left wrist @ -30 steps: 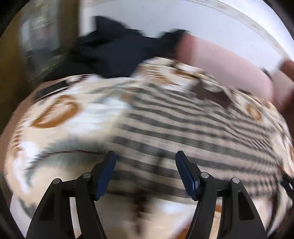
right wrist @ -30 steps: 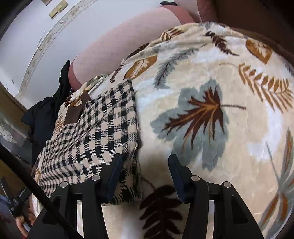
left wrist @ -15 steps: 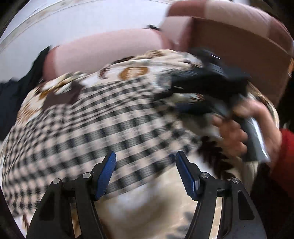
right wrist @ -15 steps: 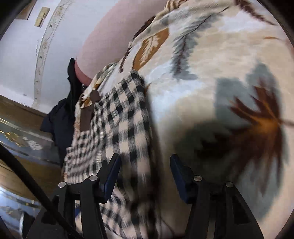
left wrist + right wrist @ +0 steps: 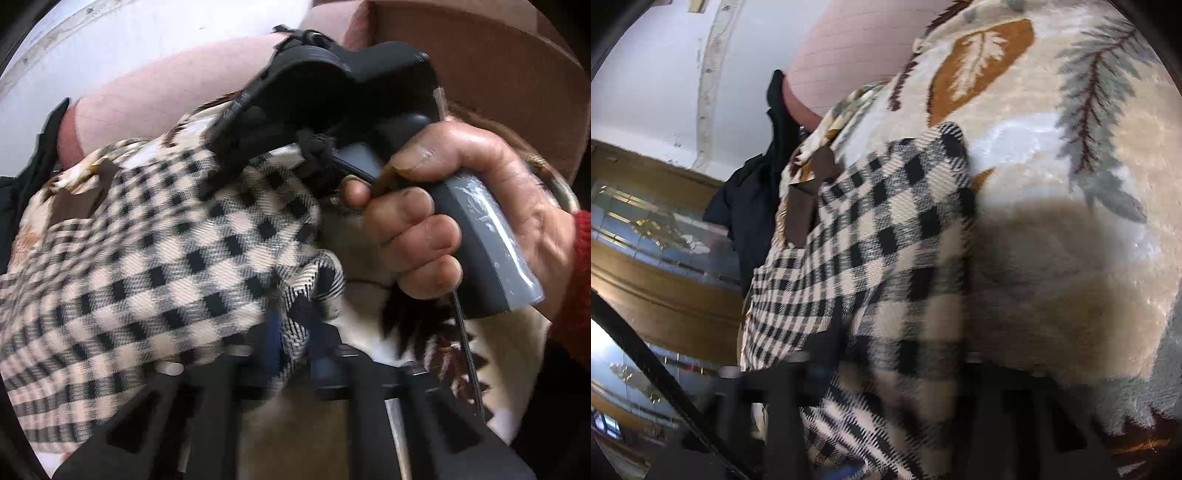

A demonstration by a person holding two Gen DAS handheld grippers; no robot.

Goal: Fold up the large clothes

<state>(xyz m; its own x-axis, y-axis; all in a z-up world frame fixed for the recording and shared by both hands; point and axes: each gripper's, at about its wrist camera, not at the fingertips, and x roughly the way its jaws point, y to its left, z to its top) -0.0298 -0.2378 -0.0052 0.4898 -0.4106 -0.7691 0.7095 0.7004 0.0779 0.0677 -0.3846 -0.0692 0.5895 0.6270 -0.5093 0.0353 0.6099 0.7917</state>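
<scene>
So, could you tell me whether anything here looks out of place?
Nothing stands out. The checked cloth lies on the leaf blanket, its corner pinched in the left gripper, which is normal for folding.

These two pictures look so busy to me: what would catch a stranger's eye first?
Probably the black-and-cream checked garment, spread over a leaf-patterned blanket, one corner pinched in the left gripper at the bottom of the left view. Next, the bare hand at right, squeezing the right gripper's grey handle.
</scene>
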